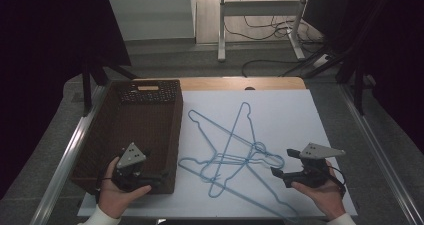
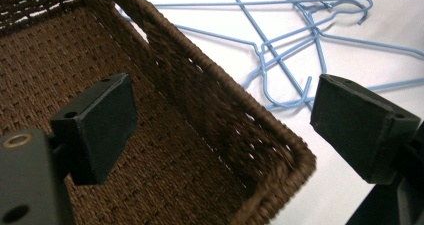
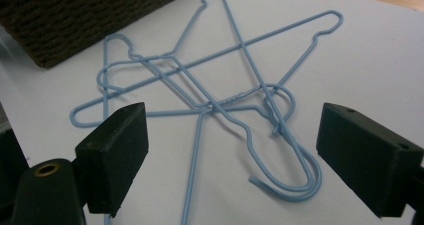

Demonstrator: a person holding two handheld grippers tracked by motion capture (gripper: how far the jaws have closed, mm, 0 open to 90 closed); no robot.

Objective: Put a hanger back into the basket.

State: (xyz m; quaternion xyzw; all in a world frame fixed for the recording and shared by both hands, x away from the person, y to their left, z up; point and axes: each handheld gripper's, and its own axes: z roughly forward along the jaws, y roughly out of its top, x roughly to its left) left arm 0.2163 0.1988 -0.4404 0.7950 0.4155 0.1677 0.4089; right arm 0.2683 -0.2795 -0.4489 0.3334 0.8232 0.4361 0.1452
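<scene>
My left hand-held gripper [image 1: 159, 176] hung over the near right corner of the brown wicker basket [image 1: 100, 135], its jaws wide apart and empty. My right hand-held gripper [image 1: 282, 162] hovered near the tangled blue wire hangers [image 1: 235, 155], jaws likewise spread with nothing between them. The hangers lay piled on the white bench [image 1: 290, 115], just right of the basket.

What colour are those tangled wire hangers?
Light blue. The hangers show best in the right gripper view, on the white sheet.
</scene>
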